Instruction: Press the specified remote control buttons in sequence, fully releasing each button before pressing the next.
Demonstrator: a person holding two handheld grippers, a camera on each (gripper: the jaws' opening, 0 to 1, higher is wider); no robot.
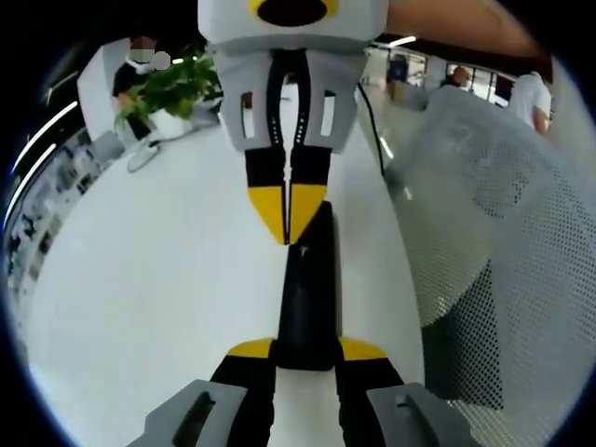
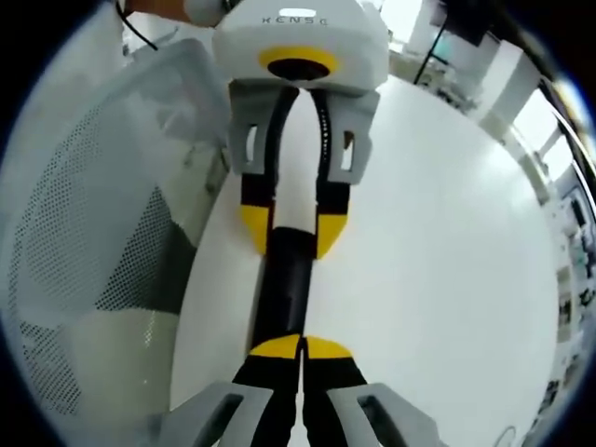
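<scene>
The long black remote control (image 1: 305,298) lies on the round white worktop (image 1: 149,279), clamped at one end between the jaws of the left gripper (image 1: 305,352). The right gripper (image 2: 301,348), jaws closed together, rests its yellow tips on the remote's other end. A white mesh chair back (image 1: 503,223) stands beside the worktop.

remote control (image 1: 305,298) on table (image 1: 149,279) | between 2 facing grippers | mesh chair (image 1: 503,233) beside table edge
</scene>
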